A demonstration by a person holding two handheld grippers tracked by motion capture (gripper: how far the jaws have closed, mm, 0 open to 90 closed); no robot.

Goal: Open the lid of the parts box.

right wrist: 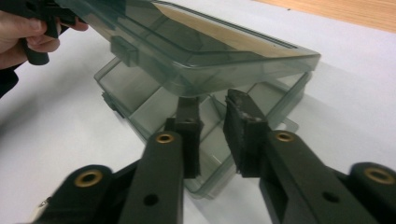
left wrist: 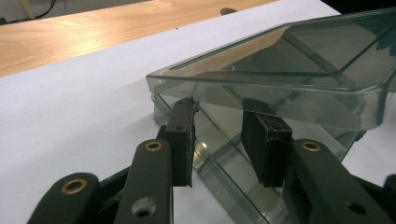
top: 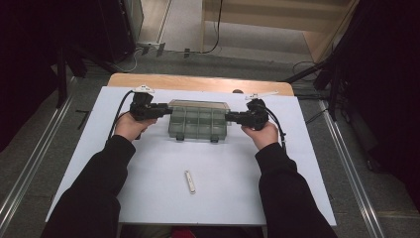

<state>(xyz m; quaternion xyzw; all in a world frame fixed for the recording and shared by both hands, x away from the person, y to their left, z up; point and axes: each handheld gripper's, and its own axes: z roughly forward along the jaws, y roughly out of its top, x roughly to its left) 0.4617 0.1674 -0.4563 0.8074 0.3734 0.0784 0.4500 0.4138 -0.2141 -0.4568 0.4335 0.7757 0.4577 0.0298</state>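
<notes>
My 2 claws, left [left wrist: 217, 140] and right [right wrist: 212, 135], gape partly (gripping nothing) at the organizer box's [top: 198, 120] opposite ends, under its raised lid [left wrist: 289, 60].

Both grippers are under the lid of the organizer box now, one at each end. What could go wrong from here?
1. The lid rests on open jaws, ungripped: it may slip off and drop shut.
2. Uneven lifting by the left gripper and right gripper could twist the lid.
3. The light box may slide on the smooth table.

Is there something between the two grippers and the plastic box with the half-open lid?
Nothing visible. The left gripper and the right gripper are already at opposite ends of the compartment box, under its raised lid.
</notes>
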